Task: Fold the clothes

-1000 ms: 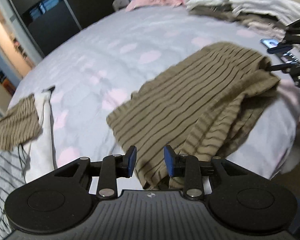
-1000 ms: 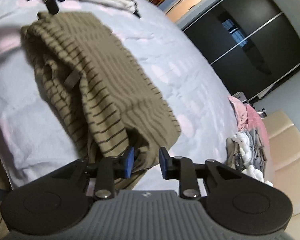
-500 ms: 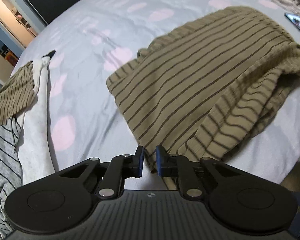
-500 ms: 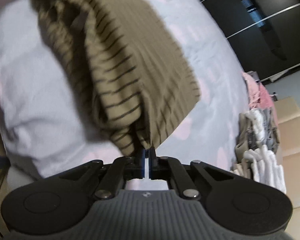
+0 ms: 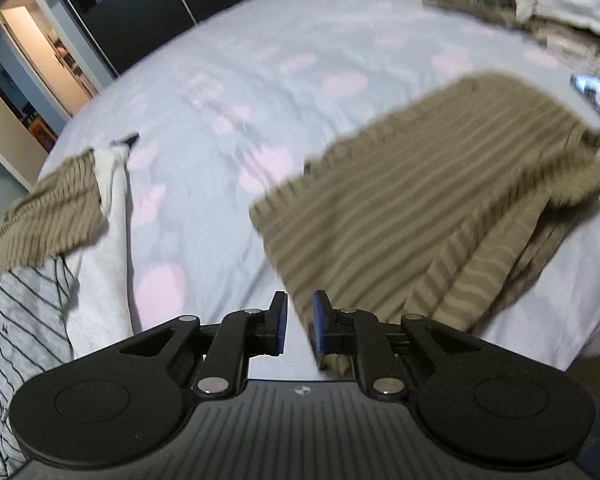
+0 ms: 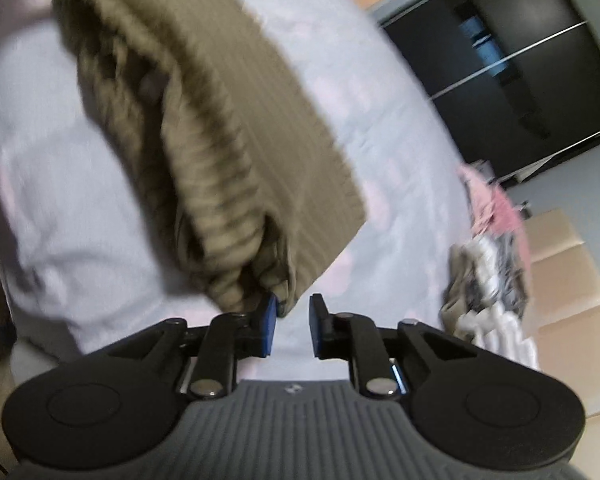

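1. Your left tool [image 5: 298, 322] hangs over the near corner of the olive striped top [image 5: 440, 200], which lies half-folded on the lilac bed [image 5: 220, 100] toward its near edge. Its jaws have just been opening a little and stand slightly apart. The cloth edge runs by the right pad, but the pads do not press on it.
2. Your right tool [image 6: 293, 326] sits at the other near corner of the same top [image 6: 228, 128]. Its jaws have also just been opening and stand apart, with a bunched fold touching the left pad and nothing clamped.
3. Judging from this, you are between grips. Before closing again, bring each tool down so the hem sits squarely between the pads, not beside one of them.
4. Take every layer at the corner. The right side looks thick and rolled, so a shallow bite would likely catch only the top layer.
5. Lift both corners together and evenly. The knit looks soft and would probably sag or skew otherwise.
6. Keep clear of the unsorted clothes [image 5: 40, 240] at the left and the stacked pile [image 5: 540, 0] at the far side.
7. No brand, label or writing can be read. Both views are blurred.
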Motion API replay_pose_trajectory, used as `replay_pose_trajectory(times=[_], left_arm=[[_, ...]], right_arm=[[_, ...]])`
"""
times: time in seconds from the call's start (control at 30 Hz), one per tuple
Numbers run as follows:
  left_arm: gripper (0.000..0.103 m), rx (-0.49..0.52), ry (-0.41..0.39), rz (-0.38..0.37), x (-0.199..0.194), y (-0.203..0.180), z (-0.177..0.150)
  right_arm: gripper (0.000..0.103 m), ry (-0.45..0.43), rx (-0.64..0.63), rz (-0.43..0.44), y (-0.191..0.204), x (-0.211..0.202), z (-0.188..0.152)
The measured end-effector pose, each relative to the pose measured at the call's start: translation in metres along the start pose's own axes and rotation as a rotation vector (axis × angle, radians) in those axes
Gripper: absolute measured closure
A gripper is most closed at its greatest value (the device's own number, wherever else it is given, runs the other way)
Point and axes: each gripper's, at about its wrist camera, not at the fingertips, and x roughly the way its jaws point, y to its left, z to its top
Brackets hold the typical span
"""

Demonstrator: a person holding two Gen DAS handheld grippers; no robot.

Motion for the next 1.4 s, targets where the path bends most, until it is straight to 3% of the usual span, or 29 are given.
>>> replay_pose_trajectory(times=[0.13,0.4,0.5,0.63,0.8,0.83,0.87,0.97,1.0,1.07,1.13,1.4], left_arm=[[0.089,0.036,-0.077,-0.122,-0.015,-0.014,0.021],[0.087,0.326,-0.153,-0.333,-0.013,-0.092,0.055],[0.081,0.434,-0.172,-0.376,-0.007,-0.116,0.063],[0.081,0.530,-0.175,-0.404,0.005,-0.140,0.075],[0.081,0.575,-0.161,-0.468,0.018,-0.158,0.087],[0.081,0.587,-0.155,-0.472,0.021,-0.161,0.088],[0.081,0.599,-0.147,-0.475,0.025,-0.164,0.089],[0.081,0.619,-0.109,-0.501,0.034,-0.170,0.091],[0.082,0.616,-0.099,-0.515,0.036,-0.169,0.092],[0.095,0.610,-0.087,-0.543,0.038,-0.167,0.091],[0.103,0.604,-0.093,-0.550,0.036,-0.164,0.090],[0.103,0.607,-0.169,-0.629,0.014,-0.143,0.087]], right_arm=[[0.084,-0.084,0.037,0.057,-0.006,-0.017,0.006],[0.086,-0.108,0.048,0.066,-0.013,-0.014,0.014],[0.086,-0.121,0.046,0.105,-0.022,-0.014,0.015],[0.086,-0.145,0.014,0.176,-0.034,-0.013,0.018],[0.086,-0.168,-0.086,0.187,-0.042,-0.007,0.017],[0.088,-0.167,-0.088,0.188,-0.044,-0.004,0.016],[0.099,-0.167,-0.073,0.204,-0.047,0.000,0.014],[0.100,-0.200,-0.017,0.248,-0.052,0.006,0.008],[0.100,-0.206,0.003,0.255,-0.054,0.008,0.007],[0.100,-0.217,0.035,0.276,-0.058,0.010,0.004],[0.100,-0.231,0.046,0.300,-0.059,0.009,0.003],[0.100,-0.234,0.008,0.410,-0.055,0.019,-0.002]])
